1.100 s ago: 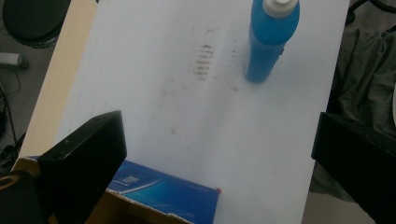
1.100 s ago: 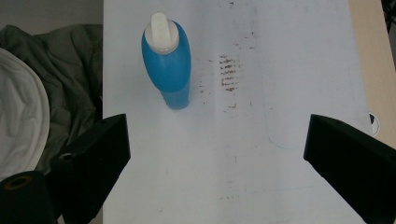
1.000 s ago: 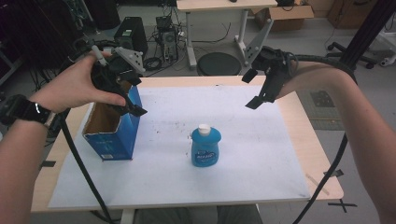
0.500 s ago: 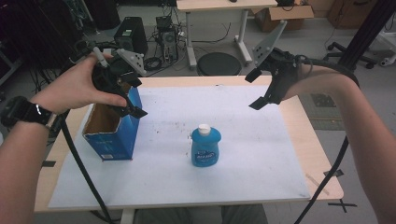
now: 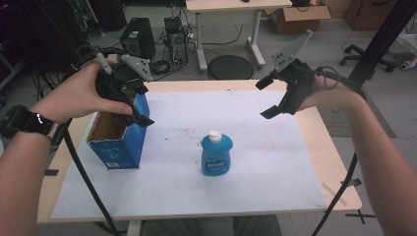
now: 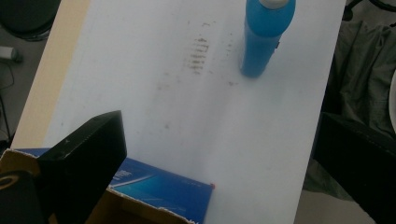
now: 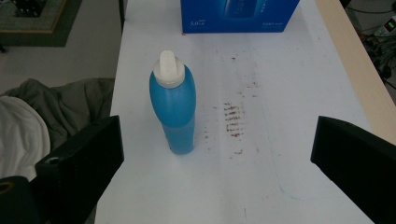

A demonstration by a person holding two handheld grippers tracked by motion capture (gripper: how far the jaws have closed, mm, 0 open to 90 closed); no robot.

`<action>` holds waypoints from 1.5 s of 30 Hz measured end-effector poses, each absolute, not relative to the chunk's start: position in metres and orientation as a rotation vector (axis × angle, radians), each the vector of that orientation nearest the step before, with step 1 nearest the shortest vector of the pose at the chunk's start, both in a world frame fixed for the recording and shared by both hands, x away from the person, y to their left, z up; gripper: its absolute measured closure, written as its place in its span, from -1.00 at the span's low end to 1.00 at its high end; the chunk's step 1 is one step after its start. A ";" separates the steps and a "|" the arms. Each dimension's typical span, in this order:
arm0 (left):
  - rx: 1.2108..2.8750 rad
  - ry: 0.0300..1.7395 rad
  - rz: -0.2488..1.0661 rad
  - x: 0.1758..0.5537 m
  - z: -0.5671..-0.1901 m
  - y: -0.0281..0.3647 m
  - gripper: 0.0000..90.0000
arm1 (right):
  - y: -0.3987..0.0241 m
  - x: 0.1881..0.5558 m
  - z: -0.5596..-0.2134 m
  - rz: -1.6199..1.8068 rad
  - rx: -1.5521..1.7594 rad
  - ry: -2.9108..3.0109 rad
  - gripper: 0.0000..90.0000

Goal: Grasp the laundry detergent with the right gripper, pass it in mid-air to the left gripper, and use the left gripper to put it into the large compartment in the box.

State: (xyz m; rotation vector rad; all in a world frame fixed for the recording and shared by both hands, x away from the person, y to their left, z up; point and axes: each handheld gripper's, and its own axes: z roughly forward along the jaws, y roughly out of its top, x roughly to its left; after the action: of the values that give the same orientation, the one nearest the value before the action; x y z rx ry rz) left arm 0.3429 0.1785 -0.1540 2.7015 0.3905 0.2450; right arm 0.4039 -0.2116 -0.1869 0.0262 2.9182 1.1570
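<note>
Right gripper view: bottle ahead, between spread jaws

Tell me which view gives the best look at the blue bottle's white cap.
The right gripper view: the blue bottle stands upright and close, its white cap whole and sharp. The high view shows the cap small, from above, mid-table. The left gripper view cuts most of the cap off at its top edge, leaving mainly the bottle's body.
</note>
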 end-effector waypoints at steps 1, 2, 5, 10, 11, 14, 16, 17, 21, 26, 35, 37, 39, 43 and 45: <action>2.701 0.392 0.243 0.343 -0.154 0.179 -0.92 | -0.212 0.404 -0.190 1.170 0.027 2.913 -0.96; 2.699 0.392 0.243 0.342 -0.155 0.180 -0.92 | -0.212 0.404 -0.192 1.185 0.028 2.907 -0.97; 2.696 0.392 0.241 0.341 -0.156 0.181 -0.92 | -0.213 0.405 -0.203 1.236 0.025 2.899 -0.97; 2.694 0.394 0.234 0.339 -0.158 0.183 -0.92 | -0.215 0.404 -0.222 1.317 0.029 2.883 -0.97; 2.694 0.394 0.234 0.339 -0.159 0.183 -0.92 | -0.216 0.403 -0.225 1.339 0.028 2.873 -0.97; 2.694 0.398 0.228 0.339 -0.160 0.183 -0.92 | -0.215 0.401 -0.236 1.394 0.030 2.854 -0.97; 2.695 0.393 0.226 0.338 -0.161 0.183 -0.92 | -0.214 0.400 -0.243 1.424 0.025 2.849 -0.97; 2.695 0.392 0.223 0.338 -0.162 0.184 -0.92 | -0.214 0.399 -0.247 1.438 0.028 2.847 -0.97; 2.691 0.395 0.220 0.337 -0.164 0.185 -0.91 | -0.210 0.397 -0.264 1.465 0.028 2.844 -0.97; 2.695 0.394 0.214 0.336 -0.165 0.187 -0.92 | -0.205 0.397 -0.280 1.508 0.031 2.843 -0.95; 2.697 0.397 0.202 0.335 -0.169 0.189 -0.92 | -0.196 0.396 -0.307 1.548 0.040 2.851 -0.96; 2.698 0.397 0.199 0.336 -0.170 0.189 -0.92 | -0.194 0.395 -0.312 1.557 0.034 2.847 -0.97; 2.704 0.406 0.201 0.336 -0.172 0.189 -0.92 | -0.191 0.395 -0.318 1.566 0.033 2.850 -0.97; 2.704 0.399 0.194 0.335 -0.173 0.189 -0.92 | -0.185 0.394 -0.329 1.587 0.037 2.857 -0.97; 2.705 0.398 0.192 0.335 -0.173 0.188 -0.92 | -0.183 0.394 -0.334 1.595 0.038 2.861 -0.97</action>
State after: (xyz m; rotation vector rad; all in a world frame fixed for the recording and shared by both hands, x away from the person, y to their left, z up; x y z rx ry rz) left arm 0.3349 0.1882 -0.1734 2.7046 0.3982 0.1921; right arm 0.3936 -0.1827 -0.3336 0.0379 2.8610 1.5949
